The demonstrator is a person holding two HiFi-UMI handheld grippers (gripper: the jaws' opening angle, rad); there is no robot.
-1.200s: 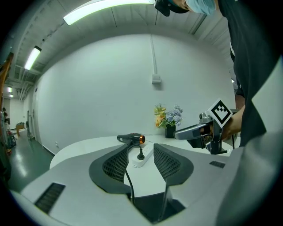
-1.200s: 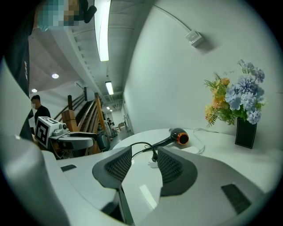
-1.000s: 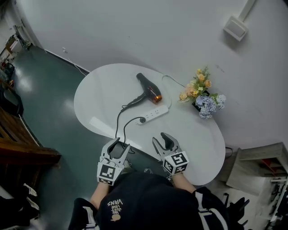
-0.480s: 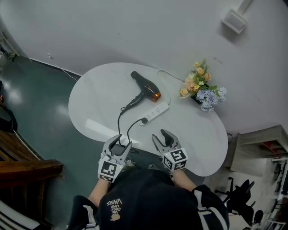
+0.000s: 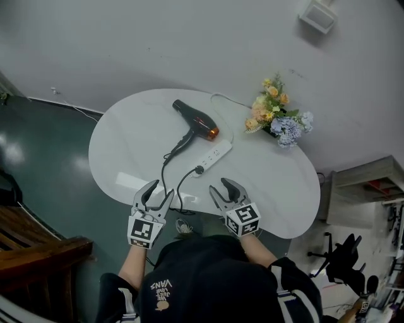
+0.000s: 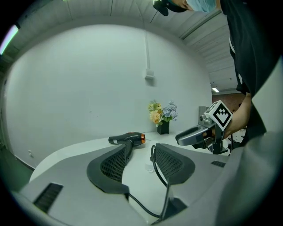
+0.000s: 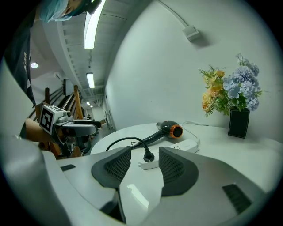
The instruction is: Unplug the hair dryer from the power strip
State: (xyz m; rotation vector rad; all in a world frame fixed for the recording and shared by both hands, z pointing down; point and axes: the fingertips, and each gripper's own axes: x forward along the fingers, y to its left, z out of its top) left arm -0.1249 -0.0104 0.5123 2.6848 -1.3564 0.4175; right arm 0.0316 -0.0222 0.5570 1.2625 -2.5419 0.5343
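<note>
Right claw (image 5: 220, 187) open over table's (image 5: 278, 217) near edge; plug (image 5: 199, 169) beyond.

- Head view: sockets on the power strip (image 5: 211, 158) are too small to count, and how deep the plug (image 5: 199, 170) sits is not readable.
- The cord (image 5: 165, 165) drops over the near edge of the table (image 5: 113, 145); its lower run is hidden.
- Left gripper view: the left gripper (image 6: 141, 148) has jaws that cover most of the strip and the hair dryer (image 6: 127, 138) handle.
- Right gripper view: the right gripper (image 7: 145, 150) has jaws that hide the strip's near end.
- The wall box (image 5: 317, 14) is clipped by the top edge.
</note>
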